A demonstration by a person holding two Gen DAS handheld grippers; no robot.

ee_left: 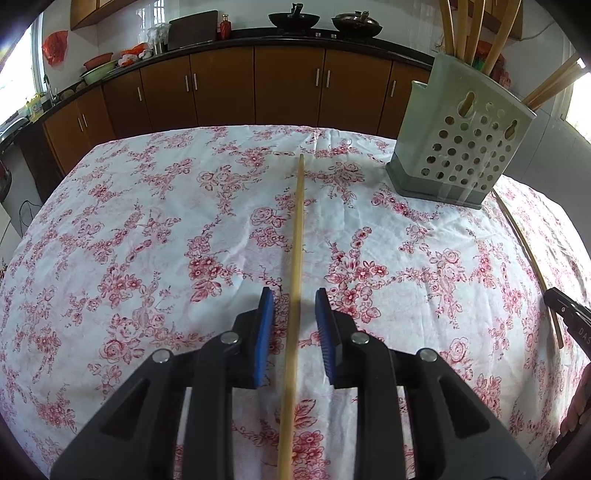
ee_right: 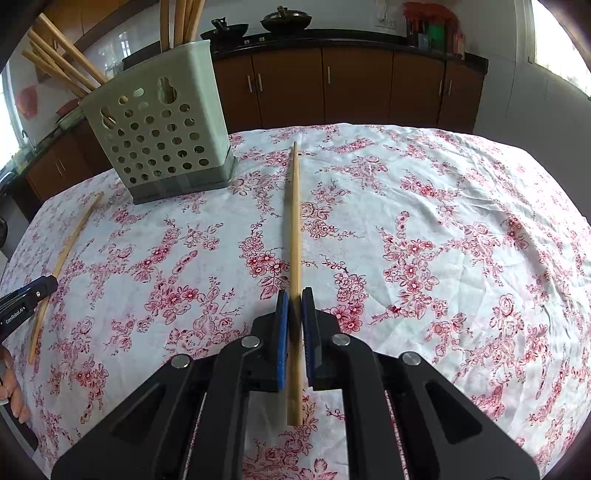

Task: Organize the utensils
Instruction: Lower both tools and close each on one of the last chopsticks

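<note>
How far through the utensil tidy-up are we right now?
Partly done. Several chopsticks already stand in the perforated holder. In hand: the right gripper looks closed on one chopstick, though it is hard to say whether it has left the cloth. Left to do: the left gripper is open around another chopstick lying on the floral tablecloth. Both must go into the holder.

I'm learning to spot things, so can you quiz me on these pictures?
1. True or false: the left gripper is shut on the left chopstick.
2. Where do the other chopsticks stand? A) holder B) wok C) sink
3. Fill in: the right gripper is shut on a ____.
Key: 1 false; 2 A; 3 chopstick.
</note>
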